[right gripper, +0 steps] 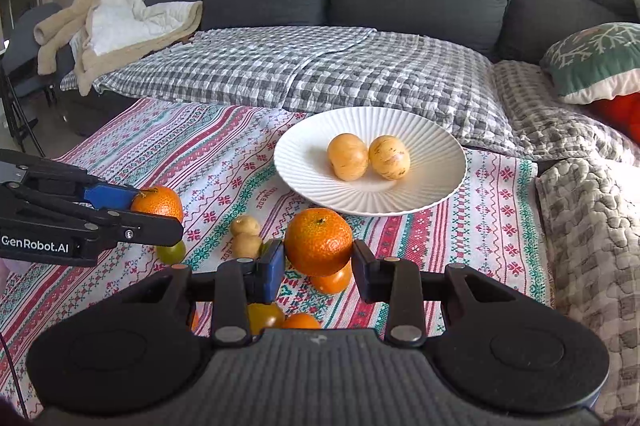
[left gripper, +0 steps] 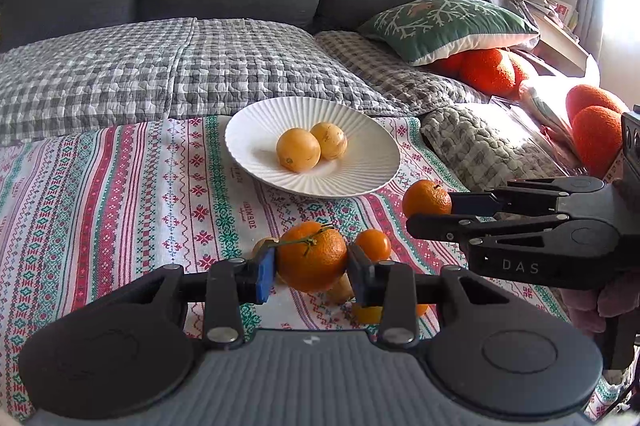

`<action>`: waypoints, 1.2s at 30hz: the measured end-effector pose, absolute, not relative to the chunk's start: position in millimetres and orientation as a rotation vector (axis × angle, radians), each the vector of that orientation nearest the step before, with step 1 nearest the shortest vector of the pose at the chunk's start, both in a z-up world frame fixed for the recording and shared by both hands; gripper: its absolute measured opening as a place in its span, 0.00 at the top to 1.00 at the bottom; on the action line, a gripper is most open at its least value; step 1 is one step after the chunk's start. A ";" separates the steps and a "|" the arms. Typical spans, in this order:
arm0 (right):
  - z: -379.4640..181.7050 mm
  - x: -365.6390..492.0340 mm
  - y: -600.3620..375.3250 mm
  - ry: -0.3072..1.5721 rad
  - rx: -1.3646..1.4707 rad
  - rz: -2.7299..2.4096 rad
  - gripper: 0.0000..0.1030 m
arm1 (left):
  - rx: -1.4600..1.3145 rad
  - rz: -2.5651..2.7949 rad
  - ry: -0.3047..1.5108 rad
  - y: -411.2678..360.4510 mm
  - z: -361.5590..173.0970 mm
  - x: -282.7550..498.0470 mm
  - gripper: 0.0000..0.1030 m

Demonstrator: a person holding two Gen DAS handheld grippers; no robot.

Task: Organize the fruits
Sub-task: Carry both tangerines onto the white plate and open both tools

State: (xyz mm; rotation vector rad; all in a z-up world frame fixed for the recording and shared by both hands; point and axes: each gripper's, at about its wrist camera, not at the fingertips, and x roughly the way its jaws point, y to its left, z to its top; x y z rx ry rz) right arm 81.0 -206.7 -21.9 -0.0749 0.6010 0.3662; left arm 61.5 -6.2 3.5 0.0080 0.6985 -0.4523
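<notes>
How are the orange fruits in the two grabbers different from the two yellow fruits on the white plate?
The tangerine in the left gripper and the tangerine in the right gripper are deep orange with bumpy skin; the two yellow fruits are pale and smooth. The tangerines are pinched in the air; the yellow fruits rest side by side, touching, on the plate. The left tangerine has a green stem. All are roundish.

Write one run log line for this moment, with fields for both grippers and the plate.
left gripper: shut on stemmed orange | right gripper: shut on second orange | white plate: two yellow fruits
</notes>
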 end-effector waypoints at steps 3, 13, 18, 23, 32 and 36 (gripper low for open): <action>-19.9 92.1 -215.2 0.600 -0.047 0.342 0.68 | 0.009 -0.457 0.691 -19.4 4.6 72.2 0.68; -18.3 131.0 -245.8 0.611 0.083 0.304 0.68 | 0.053 -0.447 0.702 -57.8 -7.7 114.8 0.68; -20.4 147.3 -252.3 0.624 0.152 0.320 0.68 | 0.034 -0.435 0.706 -65.9 -15.4 137.5 0.68; -27.7 159.3 -250.7 0.652 0.190 0.327 0.68 | 0.051 -0.424 0.706 -74.5 -23.4 151.5 0.68; -34.3 167.3 -253.8 0.683 0.210 0.311 0.68 | 0.076 -0.423 0.718 -80.2 -34.8 163.8 0.67; -34.9 168.2 -253.1 0.688 0.213 0.315 0.68 | 0.091 -0.422 0.716 -81.7 -35.9 165.8 0.66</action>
